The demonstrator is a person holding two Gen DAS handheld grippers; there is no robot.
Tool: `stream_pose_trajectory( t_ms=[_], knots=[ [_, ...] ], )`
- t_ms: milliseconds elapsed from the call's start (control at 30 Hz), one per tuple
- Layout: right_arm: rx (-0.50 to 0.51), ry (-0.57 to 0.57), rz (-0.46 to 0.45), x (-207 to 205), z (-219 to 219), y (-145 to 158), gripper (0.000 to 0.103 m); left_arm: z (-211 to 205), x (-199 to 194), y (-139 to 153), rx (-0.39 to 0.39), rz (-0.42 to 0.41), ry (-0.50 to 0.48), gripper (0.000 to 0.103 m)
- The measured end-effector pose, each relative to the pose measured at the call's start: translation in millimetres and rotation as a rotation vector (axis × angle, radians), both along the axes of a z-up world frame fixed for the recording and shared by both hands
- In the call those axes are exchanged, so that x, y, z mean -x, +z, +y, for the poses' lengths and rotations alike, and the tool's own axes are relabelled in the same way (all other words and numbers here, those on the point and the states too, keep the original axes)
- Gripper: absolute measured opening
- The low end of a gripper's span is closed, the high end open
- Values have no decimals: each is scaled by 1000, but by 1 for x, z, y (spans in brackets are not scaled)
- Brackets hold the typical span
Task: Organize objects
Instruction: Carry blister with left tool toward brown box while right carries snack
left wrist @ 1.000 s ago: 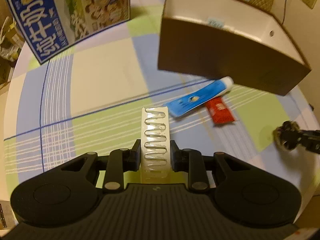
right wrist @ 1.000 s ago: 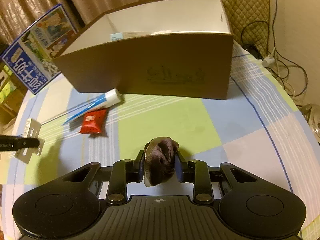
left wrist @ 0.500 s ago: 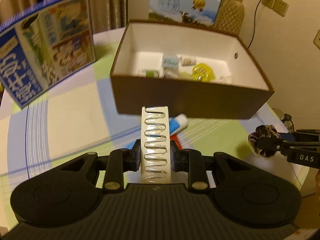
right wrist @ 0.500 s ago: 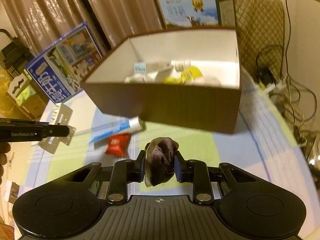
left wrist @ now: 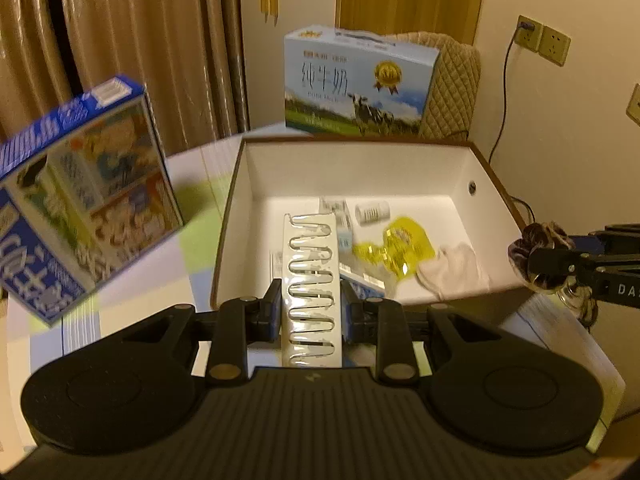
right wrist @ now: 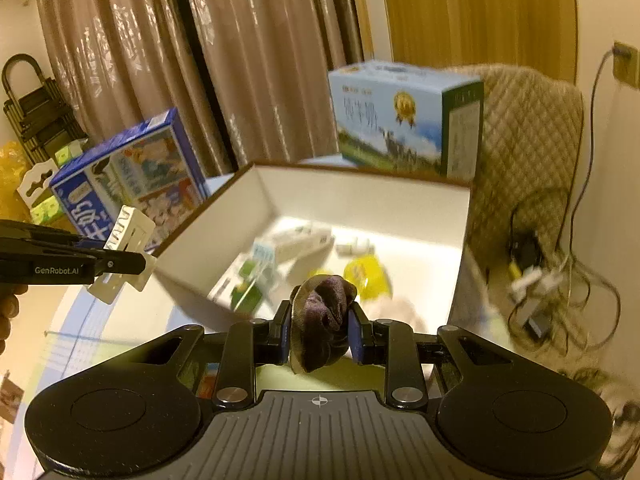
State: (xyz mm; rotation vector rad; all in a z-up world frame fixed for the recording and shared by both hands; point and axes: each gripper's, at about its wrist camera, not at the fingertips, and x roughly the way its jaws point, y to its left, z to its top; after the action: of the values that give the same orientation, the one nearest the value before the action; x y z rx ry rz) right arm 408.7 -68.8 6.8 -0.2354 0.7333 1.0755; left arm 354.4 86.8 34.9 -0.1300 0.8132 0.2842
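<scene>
My left gripper [left wrist: 311, 303] is shut on a white blister card [left wrist: 311, 280] with a wavy clear strip, held above the near wall of the brown storage box [left wrist: 224, 236]. My right gripper [right wrist: 319, 326] is shut on a dark brown scrunchie [right wrist: 322, 316], above the box's [right wrist: 224, 236] near rim. In the left wrist view the scrunchie [left wrist: 540, 246] hangs at the box's right edge. In the right wrist view the card [right wrist: 124, 248] sits to the left, outside the box. Inside lie a yellow packet [left wrist: 404, 246], a white cloth [left wrist: 452, 268] and small cartons [right wrist: 296, 240].
A tilted blue carton [left wrist: 76, 208] stands left of the box, and a light-blue milk carton [left wrist: 356, 84] behind it. A quilted chair [right wrist: 528, 132] and tangled cables [right wrist: 544, 276] lie to the right. Curtains hang at the back.
Both grippers have risen and moved forward over the box, so its inside now shows. The toothpaste tube and red packet on the tablecloth have dropped out of sight.
</scene>
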Motion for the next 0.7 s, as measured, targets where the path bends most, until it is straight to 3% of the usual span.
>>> stream_pose_trajectory(
  t_ms=[300, 700],
  knots=[
    [48, 17, -74, -40, 39, -6, 25, 29, -61, -5, -43, 30, -14, 23],
    [151, 22, -68, -85, 83, -48, 25, 63, -143, -48, -27, 142, -24, 23]
  ],
)
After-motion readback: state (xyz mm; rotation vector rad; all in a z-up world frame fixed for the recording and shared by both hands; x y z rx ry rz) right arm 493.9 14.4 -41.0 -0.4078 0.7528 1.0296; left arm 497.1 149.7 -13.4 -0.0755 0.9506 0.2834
